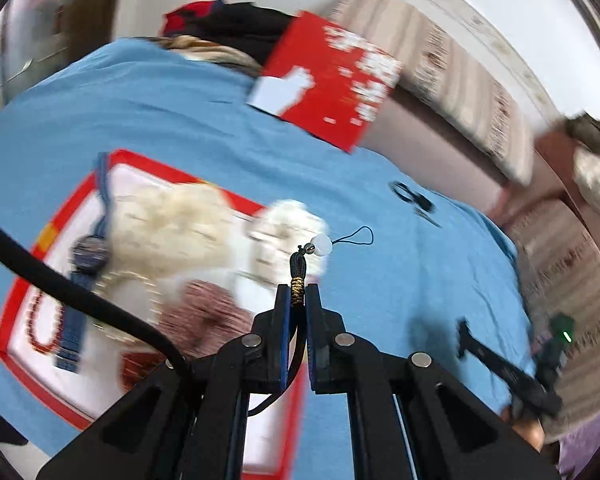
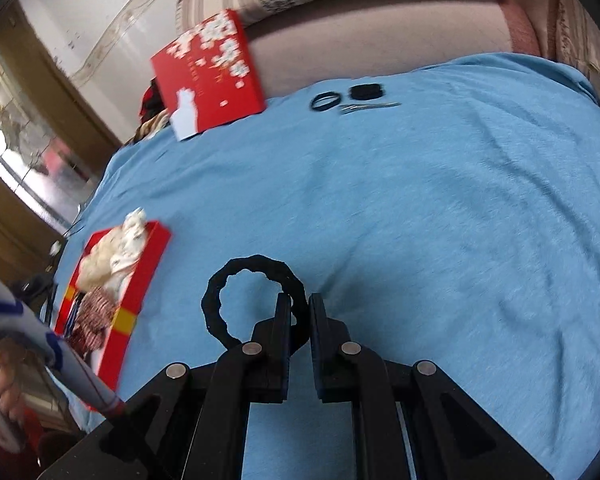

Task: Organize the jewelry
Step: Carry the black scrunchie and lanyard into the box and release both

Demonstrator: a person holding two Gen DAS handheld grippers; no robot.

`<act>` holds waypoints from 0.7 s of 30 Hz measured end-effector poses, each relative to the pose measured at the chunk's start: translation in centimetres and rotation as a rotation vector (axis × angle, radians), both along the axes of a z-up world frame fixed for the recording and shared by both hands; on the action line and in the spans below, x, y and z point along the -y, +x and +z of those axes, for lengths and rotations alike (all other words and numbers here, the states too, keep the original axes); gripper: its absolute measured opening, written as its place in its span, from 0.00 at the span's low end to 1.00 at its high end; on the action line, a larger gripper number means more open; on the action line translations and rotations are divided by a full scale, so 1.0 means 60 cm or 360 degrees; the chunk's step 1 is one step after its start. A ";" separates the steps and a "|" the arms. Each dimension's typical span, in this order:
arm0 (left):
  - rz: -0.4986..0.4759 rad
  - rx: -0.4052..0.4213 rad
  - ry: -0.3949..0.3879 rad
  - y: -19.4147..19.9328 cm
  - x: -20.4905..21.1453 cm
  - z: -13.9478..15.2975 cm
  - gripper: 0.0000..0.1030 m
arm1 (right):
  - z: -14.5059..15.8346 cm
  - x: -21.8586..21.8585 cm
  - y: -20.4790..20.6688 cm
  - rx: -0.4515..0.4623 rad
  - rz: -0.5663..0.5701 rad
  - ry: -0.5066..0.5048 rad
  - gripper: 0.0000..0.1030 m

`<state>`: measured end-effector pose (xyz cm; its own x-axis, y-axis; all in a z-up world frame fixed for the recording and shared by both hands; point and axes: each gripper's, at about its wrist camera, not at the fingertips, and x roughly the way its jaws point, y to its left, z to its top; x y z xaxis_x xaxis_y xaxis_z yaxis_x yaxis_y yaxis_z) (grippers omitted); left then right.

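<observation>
Blue cloth (image 2: 420,208) under cord-clamping left hand-held gripper (image 1: 299,296)

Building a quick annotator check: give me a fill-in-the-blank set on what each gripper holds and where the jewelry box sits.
1. The left gripper is shut on a black ____ with a white bead at its end.
2. The right gripper pinches a black ____.
3. The open jewelry box has a ____ rim.
4. Everything lies on a ____ cloth.

Missing words: cord; hair tie; red; blue
</observation>
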<state>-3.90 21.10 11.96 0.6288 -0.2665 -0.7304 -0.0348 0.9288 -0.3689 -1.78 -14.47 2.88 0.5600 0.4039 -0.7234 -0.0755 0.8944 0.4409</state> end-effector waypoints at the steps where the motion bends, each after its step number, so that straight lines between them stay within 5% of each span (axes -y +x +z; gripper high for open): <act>1: 0.0035 -0.0009 0.0016 0.005 -0.015 -0.002 0.06 | 0.004 -0.016 -0.004 0.0000 0.0022 -0.0001 0.09; 12: 0.0273 -0.0088 -0.0104 -0.004 -0.141 -0.052 0.06 | 0.026 -0.237 -0.021 -0.0046 0.0418 0.0026 0.09; 21: 0.0420 -0.0120 0.0061 0.006 -0.185 -0.070 0.06 | 0.024 -0.378 -0.040 -0.0013 0.0678 -0.0116 0.09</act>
<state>-3.55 32.20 7.77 0.6165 -0.0723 -0.7840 -0.3031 0.8972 -0.3211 -4.16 8.23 4.34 0.3488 0.5452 -0.7623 -0.4414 0.8131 0.3796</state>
